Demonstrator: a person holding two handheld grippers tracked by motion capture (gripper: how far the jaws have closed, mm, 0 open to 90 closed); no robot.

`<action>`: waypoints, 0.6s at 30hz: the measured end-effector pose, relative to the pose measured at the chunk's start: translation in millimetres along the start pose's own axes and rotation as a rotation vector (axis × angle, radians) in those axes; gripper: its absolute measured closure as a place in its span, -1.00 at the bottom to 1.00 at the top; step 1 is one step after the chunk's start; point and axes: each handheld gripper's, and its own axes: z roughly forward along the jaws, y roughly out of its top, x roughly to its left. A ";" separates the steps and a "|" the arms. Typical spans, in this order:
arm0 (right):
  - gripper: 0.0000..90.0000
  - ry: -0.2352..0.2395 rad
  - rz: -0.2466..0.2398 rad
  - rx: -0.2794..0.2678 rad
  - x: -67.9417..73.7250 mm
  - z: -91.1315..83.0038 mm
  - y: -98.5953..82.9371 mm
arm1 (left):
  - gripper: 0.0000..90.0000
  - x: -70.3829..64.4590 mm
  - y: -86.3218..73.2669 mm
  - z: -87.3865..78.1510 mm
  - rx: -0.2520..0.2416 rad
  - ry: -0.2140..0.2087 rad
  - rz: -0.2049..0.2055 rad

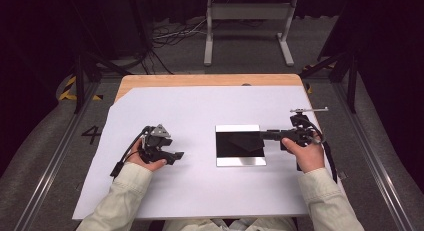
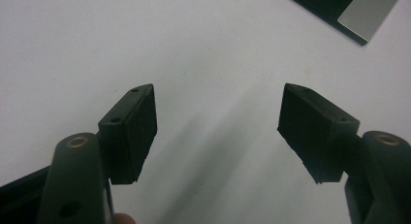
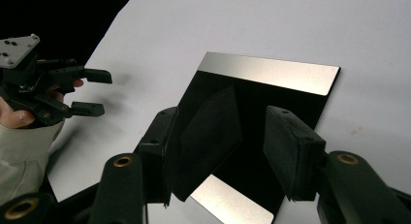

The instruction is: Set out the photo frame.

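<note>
High view: mirror-faced square plate (image 1: 240,145) flat mid-table, likely stiff, slick, thin; best pinched at right edge. Right gripper (image 1: 263,135) agape there, left gripper (image 1: 179,154) wide, empty.

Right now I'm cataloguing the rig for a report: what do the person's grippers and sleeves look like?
Both are black two-jaw tools with thick rectangular padded fingers and brass-coloured pivot bushings. The left gripper carries a grey three-cornered plate; the right gripper trails a black cable. The sleeves are pale cream, with buttoned cuffs.
</note>
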 end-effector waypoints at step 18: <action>0.12 0.022 0.123 0.068 -1.6 13.6 -2.7 | -0.33 -0.5 -0.4 -0.7 0.011 0.005 0.005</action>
